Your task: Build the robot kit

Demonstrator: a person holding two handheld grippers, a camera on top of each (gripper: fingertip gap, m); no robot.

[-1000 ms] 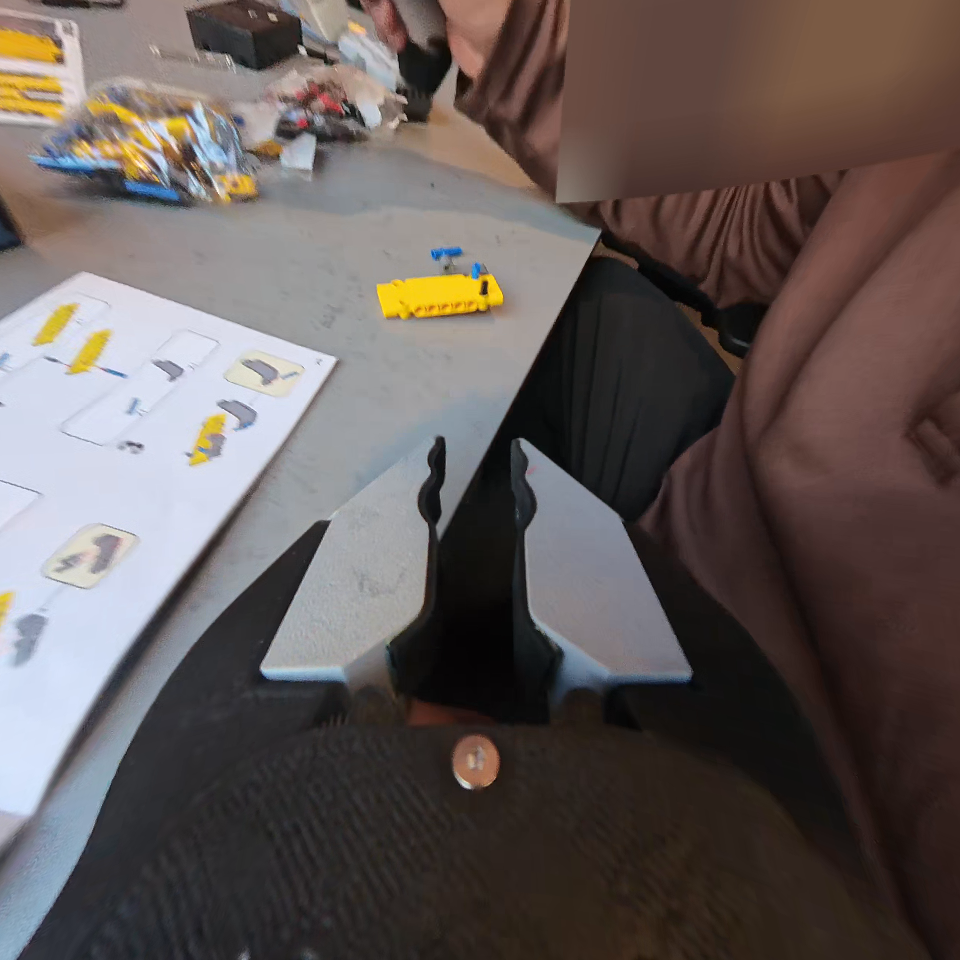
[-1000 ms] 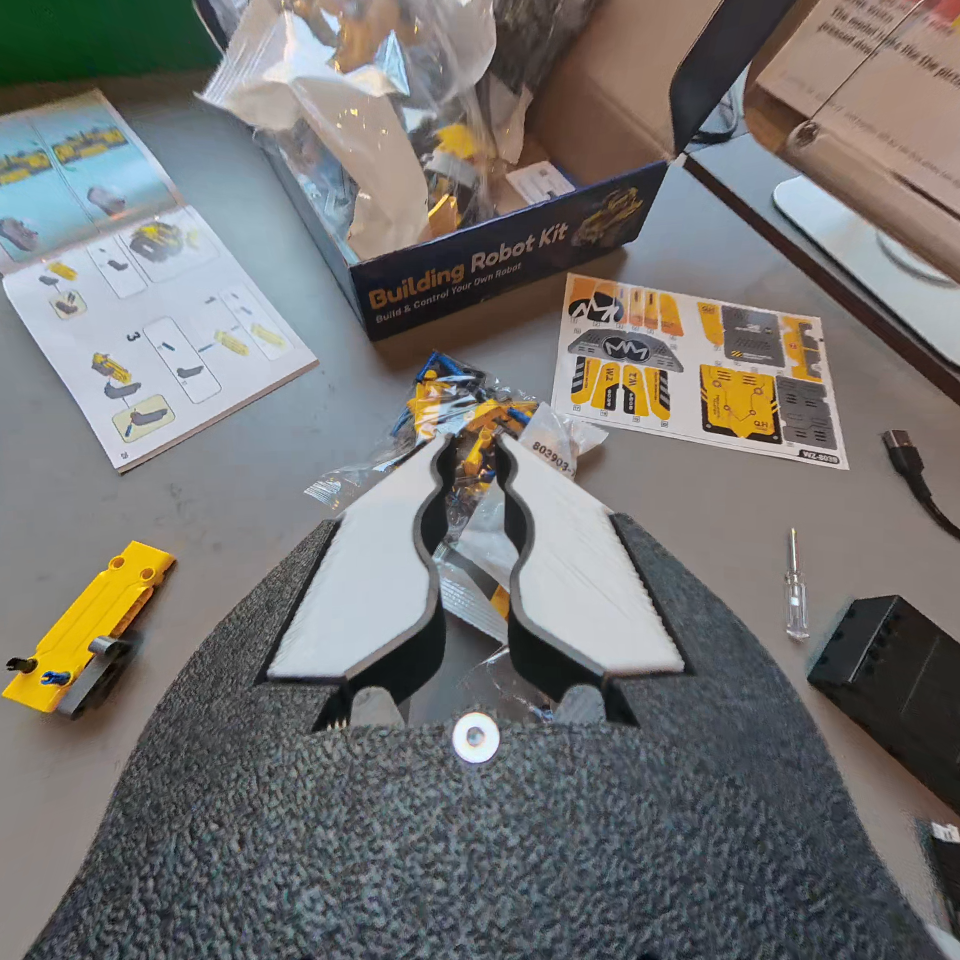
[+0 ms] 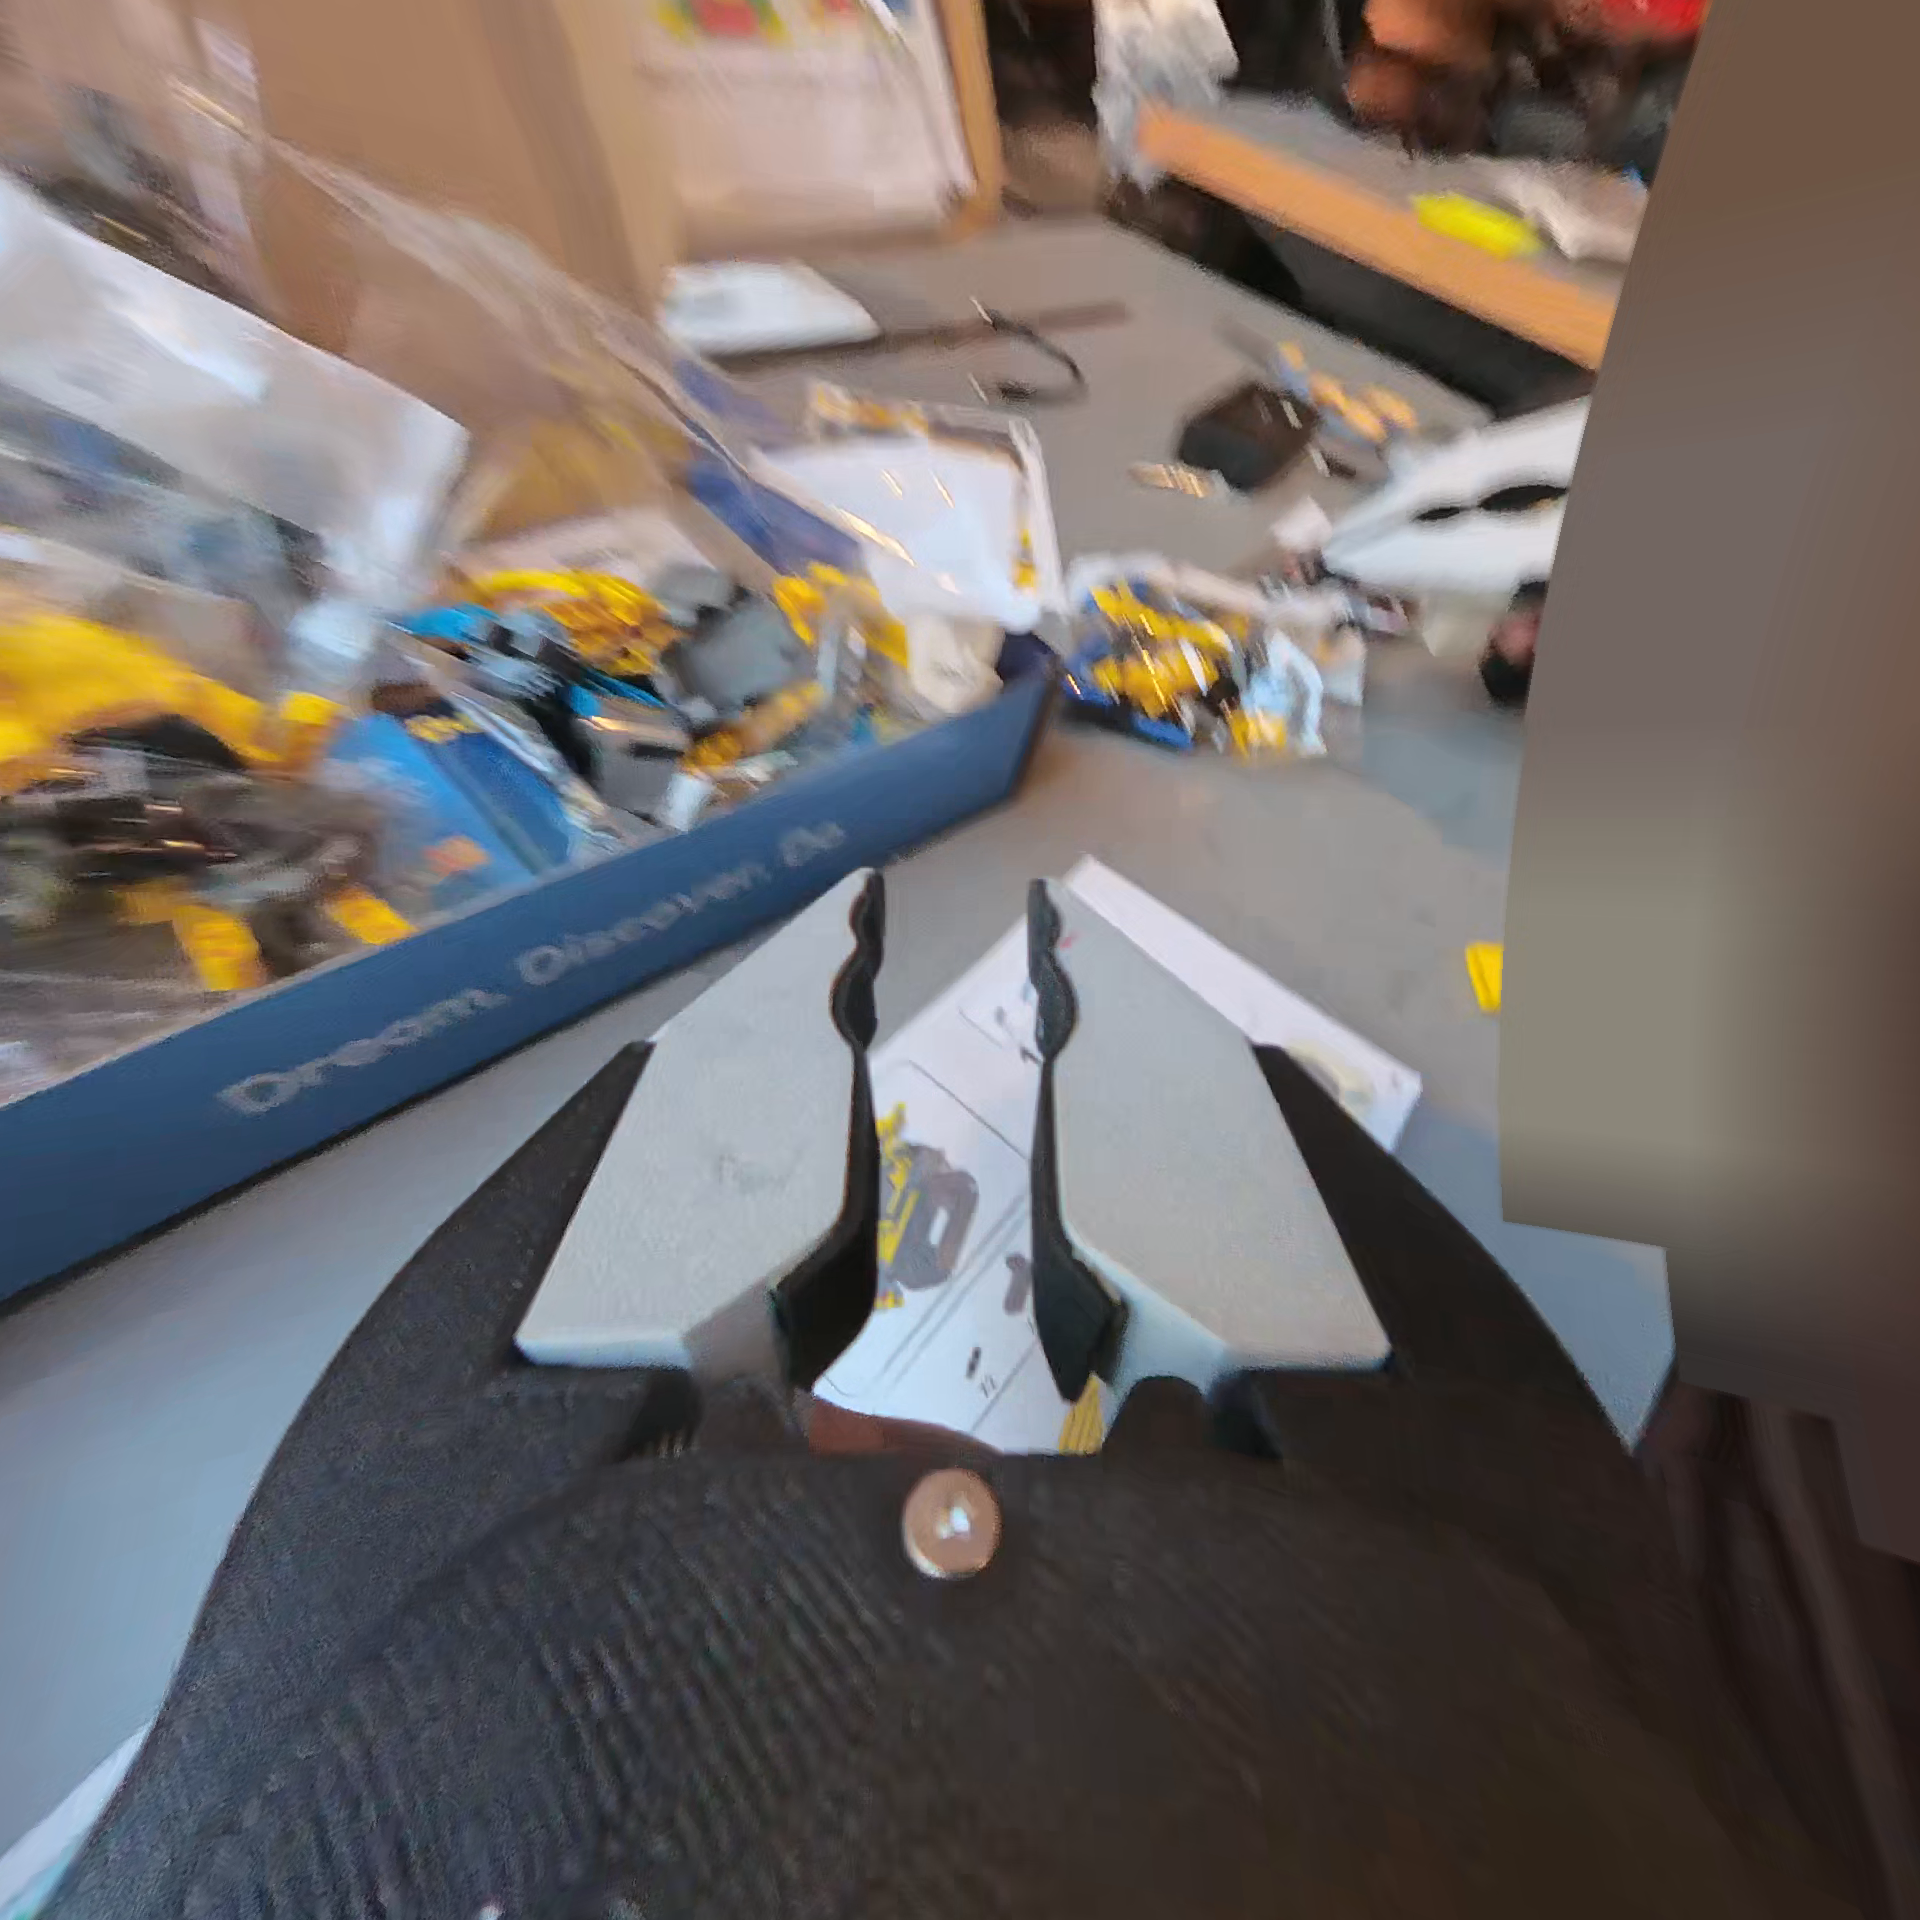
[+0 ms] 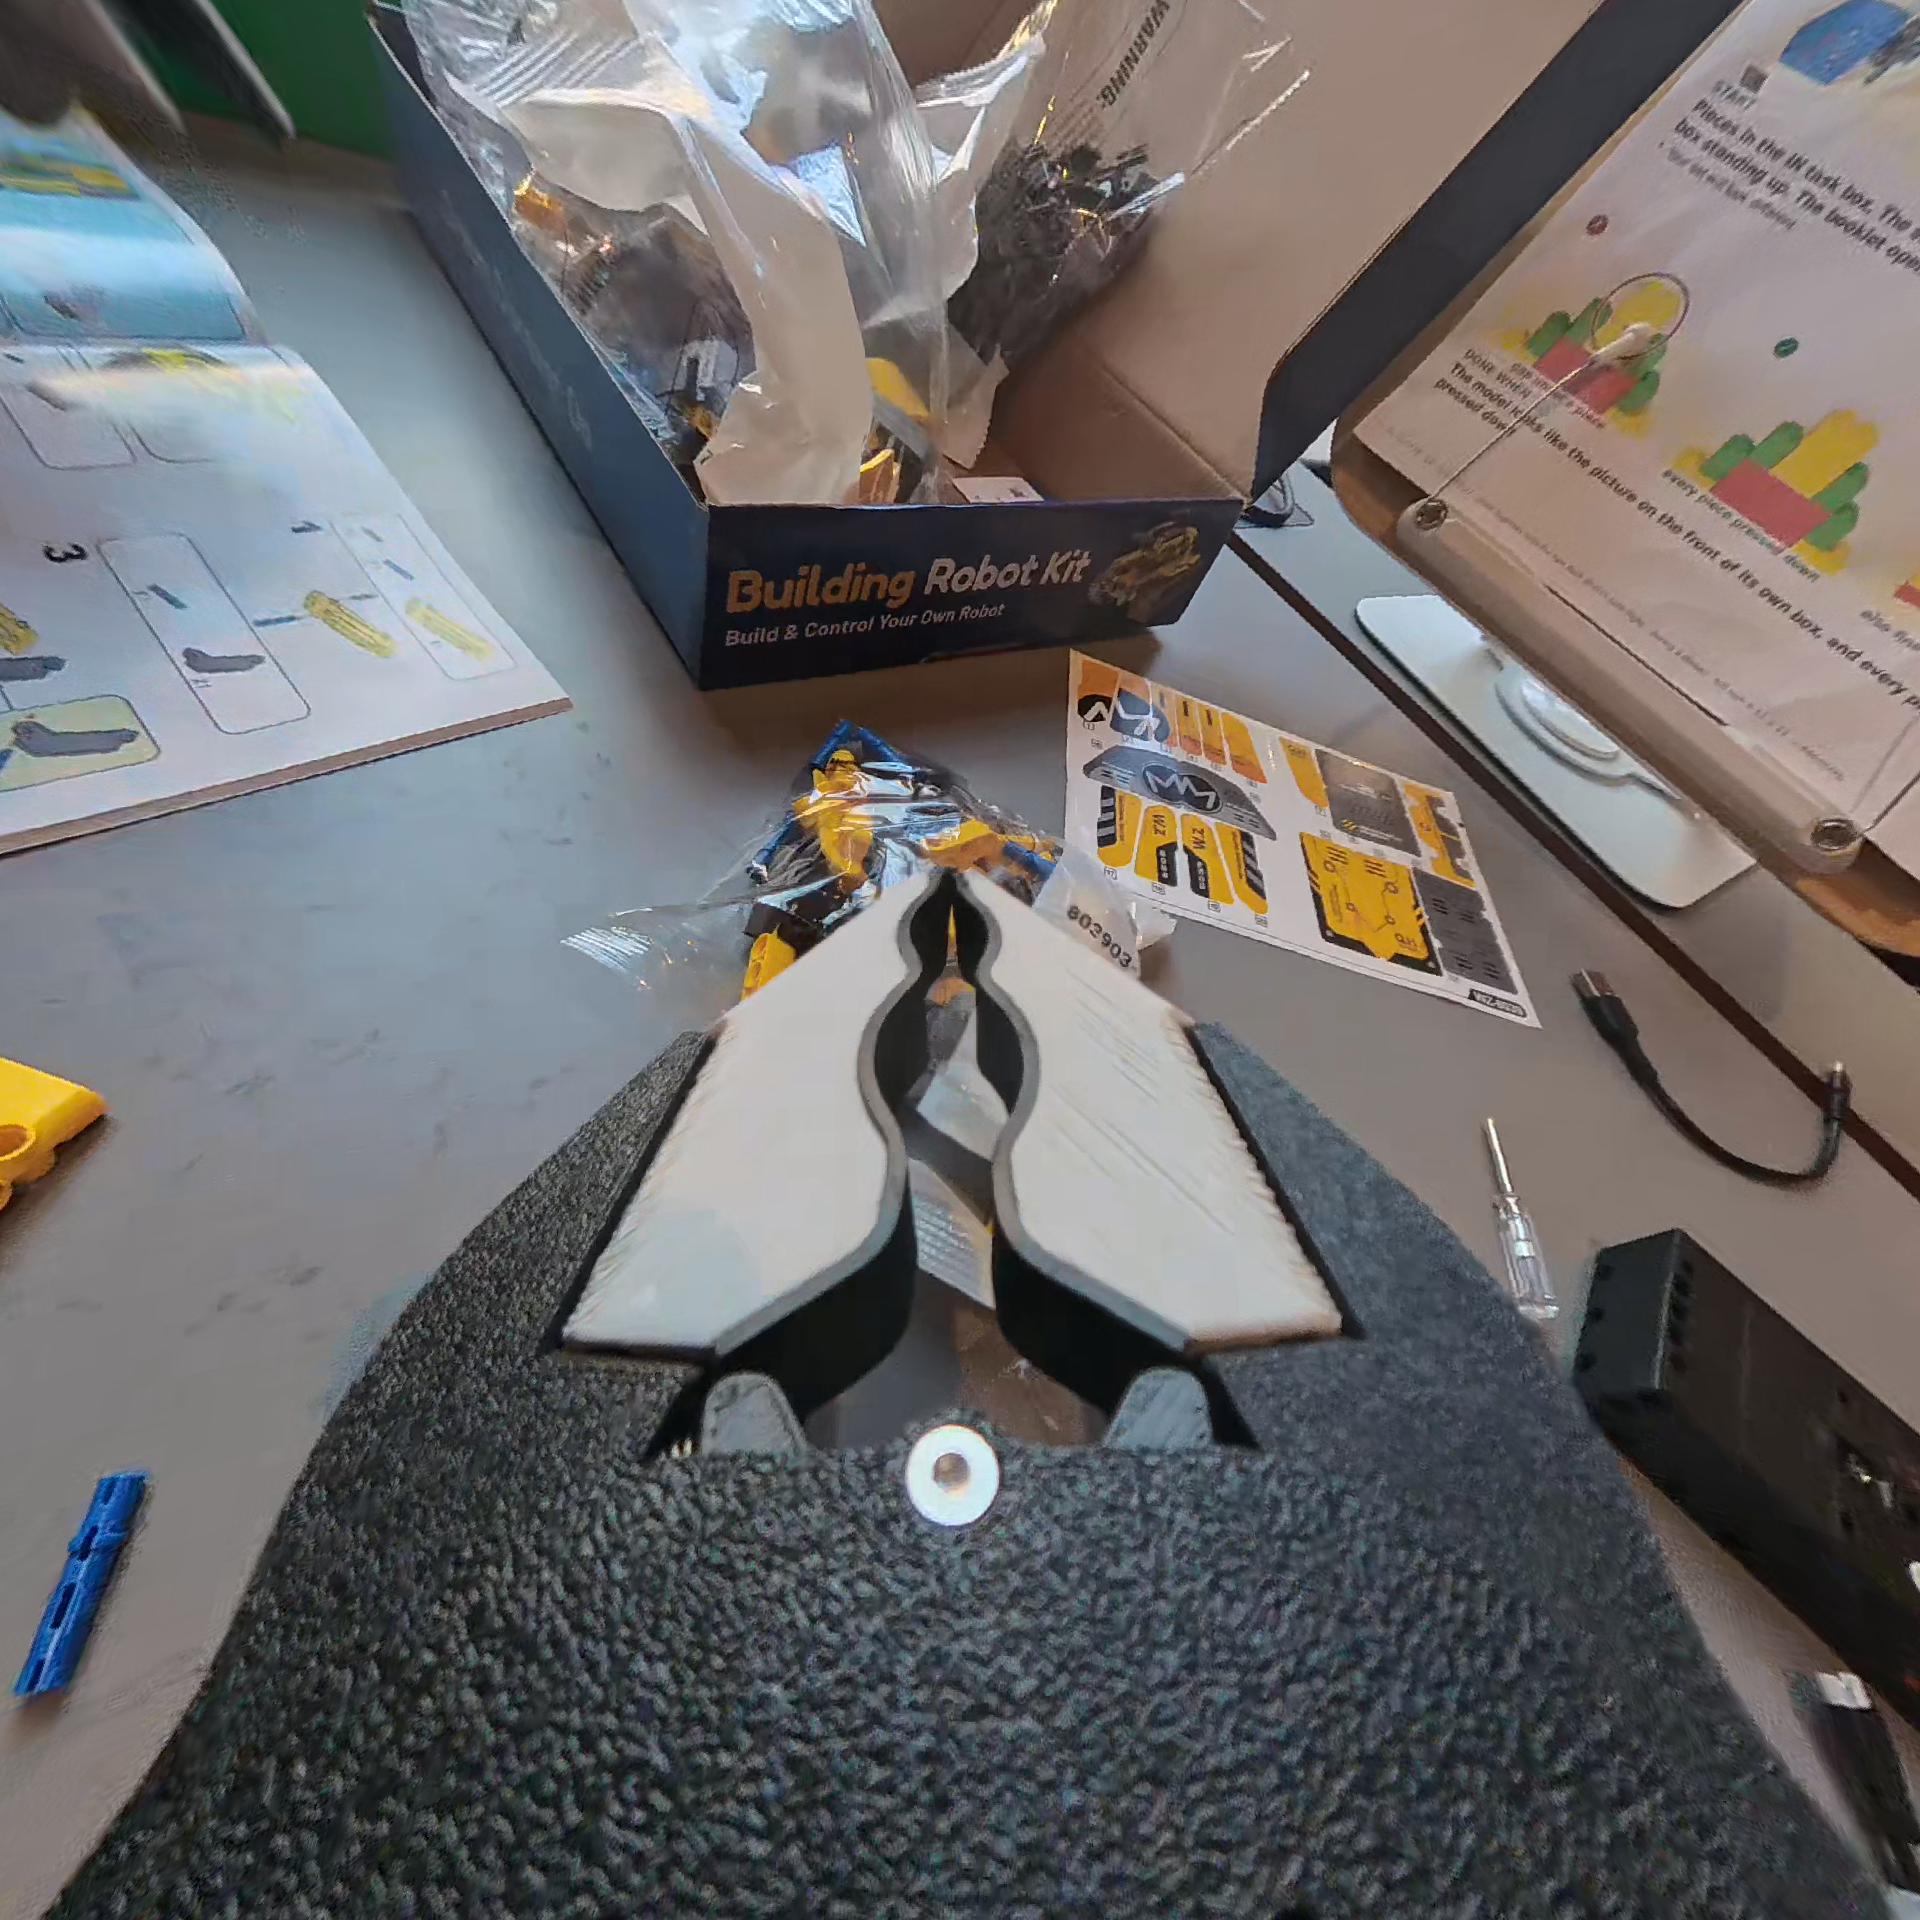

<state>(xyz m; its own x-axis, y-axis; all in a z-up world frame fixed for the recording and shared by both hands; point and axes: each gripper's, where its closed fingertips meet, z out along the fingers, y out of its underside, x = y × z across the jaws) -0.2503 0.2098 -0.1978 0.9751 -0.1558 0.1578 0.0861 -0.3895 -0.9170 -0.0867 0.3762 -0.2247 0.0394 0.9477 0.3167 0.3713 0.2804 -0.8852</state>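
Both wrist views, low (close), share the blue box (image 3: 623, 935).

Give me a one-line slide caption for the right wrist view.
Right tongs shut on a clear bag of yellow and blue parts, between the kit box and sticker sheet.

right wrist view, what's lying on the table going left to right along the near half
blue pin → yellow beam piece → right gripper, jaws nearly closed over the clear parts bag → small screwdriver → black box
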